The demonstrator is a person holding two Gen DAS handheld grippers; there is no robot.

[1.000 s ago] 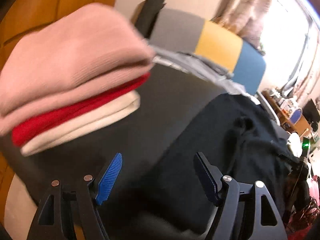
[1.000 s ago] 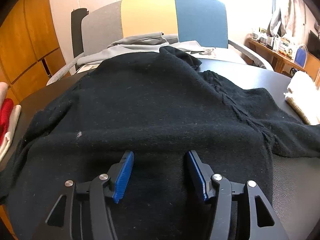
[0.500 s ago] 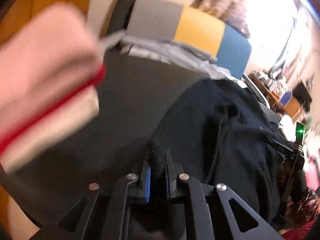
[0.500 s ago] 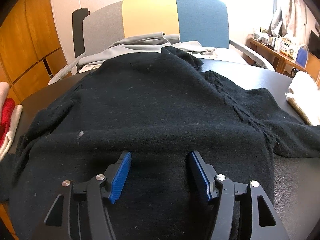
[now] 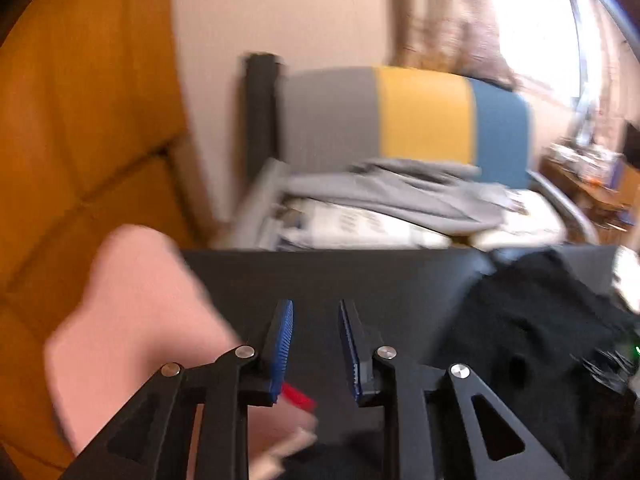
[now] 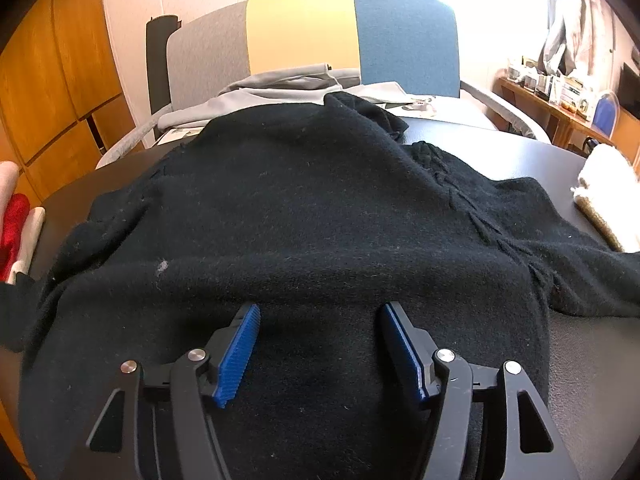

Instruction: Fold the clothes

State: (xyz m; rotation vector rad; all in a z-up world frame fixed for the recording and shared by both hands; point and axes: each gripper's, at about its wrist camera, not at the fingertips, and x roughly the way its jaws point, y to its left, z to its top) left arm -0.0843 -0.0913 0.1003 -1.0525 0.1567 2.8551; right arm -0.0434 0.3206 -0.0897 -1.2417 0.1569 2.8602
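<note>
Having released the black sweater [image 6: 320, 208], the left tool [image 5: 316, 344] gapes narrowly (right tool [image 6: 320, 356] stays wide).

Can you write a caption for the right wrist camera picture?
Open right gripper hovers over a black sweater spread on the dark table.

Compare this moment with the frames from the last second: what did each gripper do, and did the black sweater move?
The left gripper, shut on a fold of the black sweater half a second ago, has let go and swung toward the chair; its jaws are now apart and empty. The right gripper stayed open over the sweater, which barely shifted. The folded stack is unchanged.
</note>
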